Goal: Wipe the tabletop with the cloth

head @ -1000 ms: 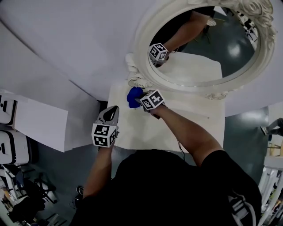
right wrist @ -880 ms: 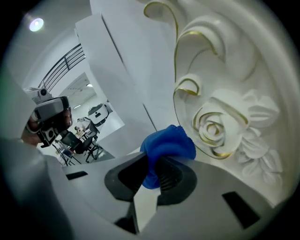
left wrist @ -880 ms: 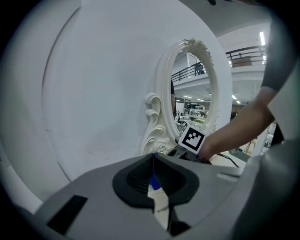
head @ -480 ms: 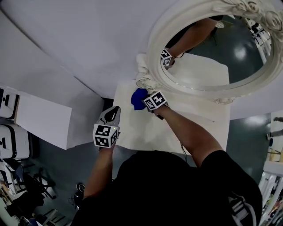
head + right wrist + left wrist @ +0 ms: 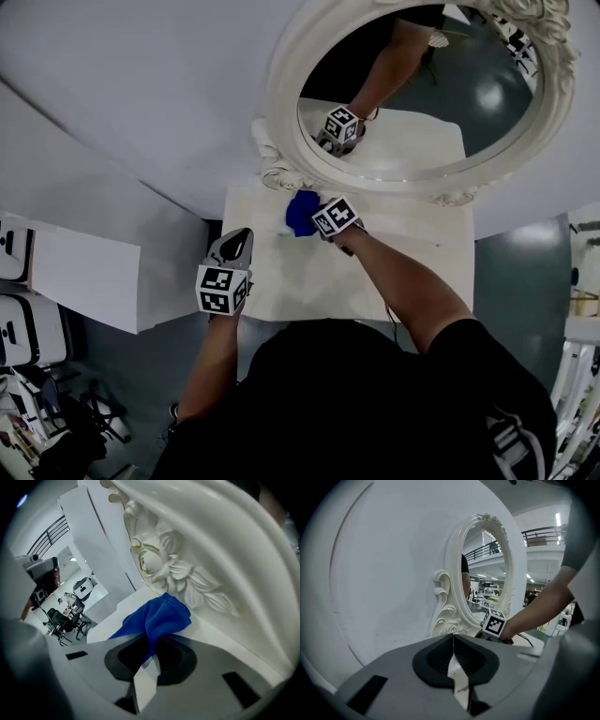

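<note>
1. The right tool (image 5: 319,219) is clenched on a bunched fold of the blue cloth (image 5: 300,213). The rest of the cloth spills forward onto the worktop (image 5: 309,281) at its back left corner, just beside the carved foot of the mirror frame (image 5: 278,103).
2. The grip looks narrow. In the right gripper view only a thin twist of cloth (image 5: 159,618) runs into the right tool (image 5: 151,657). A hard drag across the worktop (image 5: 211,627) could pull that twist free and leave the cloth behind.
3. The cloth is wadded, not spread, so probably only a small patch touches the surface. Strokes made this way may leave unwiped bands, above all in the strip along the mirror's foot.
4. The carved leaves of the mirror frame (image 5: 180,573) sit very close to the cloth. A stroke pushed further back could snag the fabric on that relief. The tool body could also knock the frame, and a freestanding mirror might rock or tip.
5. The left tool (image 5: 238,236) is shut with nothing between its jaws, as the left gripper view (image 5: 453,638) shows. It hovers at the worktop's front left edge, well apart from the mirror. From there it braces nothing, so a bump to the frame would go unchecked.
6. The cloth lies near the left edge too. A sideways sweep could carry it off the worktop.
</note>
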`<action>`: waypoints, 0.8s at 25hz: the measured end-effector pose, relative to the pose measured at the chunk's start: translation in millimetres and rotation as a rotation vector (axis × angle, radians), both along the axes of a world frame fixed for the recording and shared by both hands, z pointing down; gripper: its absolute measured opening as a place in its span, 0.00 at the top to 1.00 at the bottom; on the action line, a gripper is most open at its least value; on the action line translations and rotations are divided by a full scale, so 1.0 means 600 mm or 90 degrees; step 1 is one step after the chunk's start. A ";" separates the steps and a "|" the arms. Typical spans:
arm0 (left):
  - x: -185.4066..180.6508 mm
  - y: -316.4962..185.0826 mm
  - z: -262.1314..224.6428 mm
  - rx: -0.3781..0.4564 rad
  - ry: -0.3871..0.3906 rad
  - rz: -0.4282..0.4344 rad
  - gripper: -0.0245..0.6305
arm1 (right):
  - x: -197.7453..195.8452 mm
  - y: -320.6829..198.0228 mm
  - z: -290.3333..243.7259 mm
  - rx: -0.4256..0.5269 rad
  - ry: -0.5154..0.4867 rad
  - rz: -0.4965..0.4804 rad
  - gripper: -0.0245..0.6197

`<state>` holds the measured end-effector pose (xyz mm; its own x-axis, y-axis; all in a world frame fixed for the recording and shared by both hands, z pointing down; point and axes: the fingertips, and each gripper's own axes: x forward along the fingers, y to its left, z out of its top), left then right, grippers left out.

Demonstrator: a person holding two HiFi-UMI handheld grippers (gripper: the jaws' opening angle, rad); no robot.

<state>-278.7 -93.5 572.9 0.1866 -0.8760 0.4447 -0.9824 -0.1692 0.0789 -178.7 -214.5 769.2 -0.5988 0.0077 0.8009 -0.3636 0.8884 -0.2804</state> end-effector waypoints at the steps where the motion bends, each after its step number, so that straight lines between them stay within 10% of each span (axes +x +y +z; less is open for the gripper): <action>1: 0.011 -0.005 -0.002 0.000 0.000 0.008 0.94 | 0.018 -0.005 -0.001 0.003 0.004 0.008 0.90; 20: 0.260 -0.108 -0.026 0.013 0.003 0.140 0.94 | 0.436 -0.124 -0.005 0.025 0.063 0.215 0.90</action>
